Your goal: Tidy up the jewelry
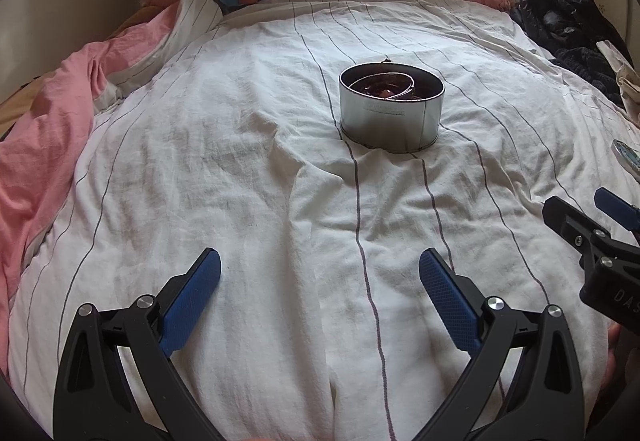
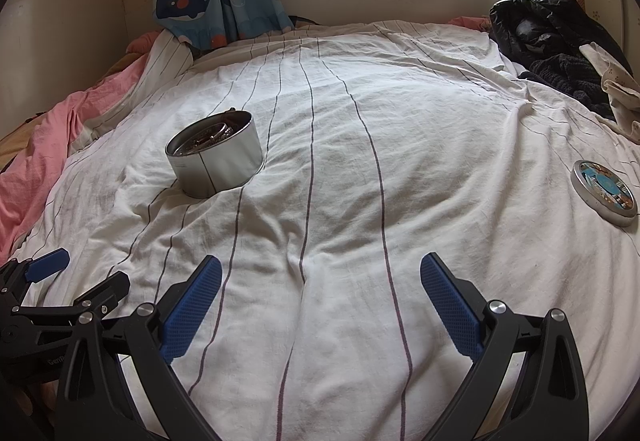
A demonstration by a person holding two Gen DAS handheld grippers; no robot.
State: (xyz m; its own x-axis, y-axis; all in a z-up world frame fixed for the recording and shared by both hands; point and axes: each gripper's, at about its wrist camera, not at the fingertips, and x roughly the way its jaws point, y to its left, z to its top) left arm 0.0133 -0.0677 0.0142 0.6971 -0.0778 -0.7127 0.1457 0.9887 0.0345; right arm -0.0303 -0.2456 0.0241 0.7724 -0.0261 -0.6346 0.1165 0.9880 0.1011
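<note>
A bed covered with a white striped sheet fills both wrist views. Near its middle stands a round metal tin, open at the top, with jewelry lying inside: thin metal loops over darker pieces, too tangled to tell apart. The tin's lid, round with a colourful picture on top, lies flat on the sheet well apart from the tin, far off to the right side.

The left gripper hovers low over the sheet at the near edge of the bed, with its jaws spread wide and nothing between them; the tin sits straight ahead of it. The right gripper hangs beside it, also with jaws released and empty; the tin is ahead to its left and the lid ahead to its right. No loose jewelry shows on the sheet.

With the jewelry already in the tin, the step in hand appears to be closing it. The next move likely calls for the right gripper to reach to the lid, pinch it by its thin rim off the soft sheet, and carry it level over the tin. The left gripper may need to steady the tin wall, since the bedding gives under it.
</note>
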